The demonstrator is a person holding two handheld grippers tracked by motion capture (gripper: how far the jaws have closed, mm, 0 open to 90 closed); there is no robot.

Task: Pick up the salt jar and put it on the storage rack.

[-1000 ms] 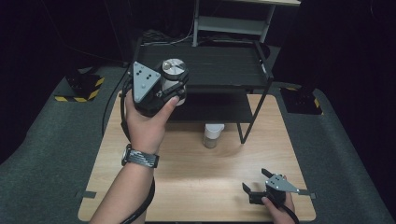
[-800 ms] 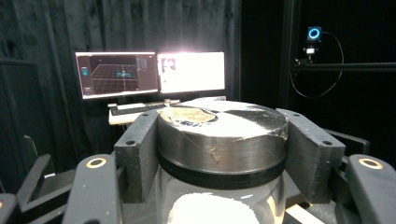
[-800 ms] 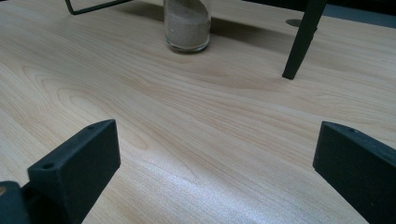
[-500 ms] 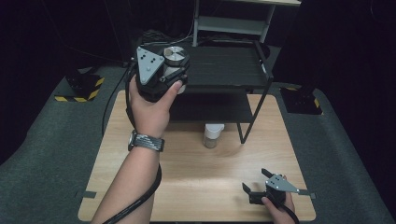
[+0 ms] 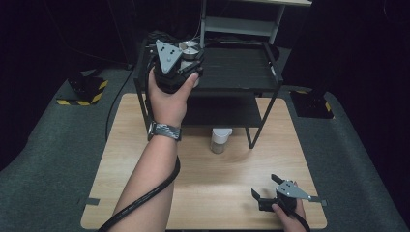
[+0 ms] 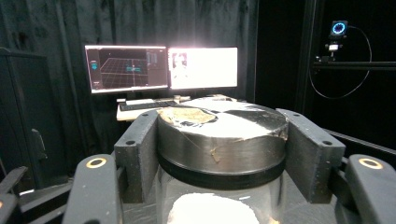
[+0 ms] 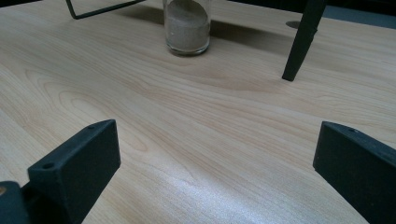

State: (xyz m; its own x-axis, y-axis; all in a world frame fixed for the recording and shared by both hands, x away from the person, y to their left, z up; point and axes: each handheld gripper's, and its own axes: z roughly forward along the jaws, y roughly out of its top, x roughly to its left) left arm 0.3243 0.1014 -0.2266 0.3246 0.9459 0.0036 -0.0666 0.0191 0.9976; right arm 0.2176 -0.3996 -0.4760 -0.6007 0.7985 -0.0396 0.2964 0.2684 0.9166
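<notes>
The person's left forearm reaches up from the near edge of the table (image 5: 145, 159), a watch on the wrist, and the left hand (image 5: 169, 99) lifts the left gripper (image 5: 189, 57) to the level of the top shelf of the black rack (image 5: 241, 67), at that shelf's left end. The gripper points away from the person, its grey three-cornered plate facing up. Its jaws are closed on a jar (image 6: 222, 154), one pad pressing each side of the lid.

The jar stands upright in the grip, its long axis vertical, lid on top, over the left end of the rack's top shelf; whether its base touches the shelf cannot be told. It has a clear glass body with a pale mound of powder inside, and a dark metallic screw lid that is shiny, scuffed and marked with a yellowish patch on its flat top.

The right hand (image 5: 285, 212) rests on the table well in front of the rack, near the table's front right corner. The right gripper (image 5: 263, 188) lies low over the wood, its jaws spread wide with nothing between them, pointing toward a second jar (image 7: 187, 25) of sandy powder that stands upright on the table under the rack, beside one rack leg.
</notes>
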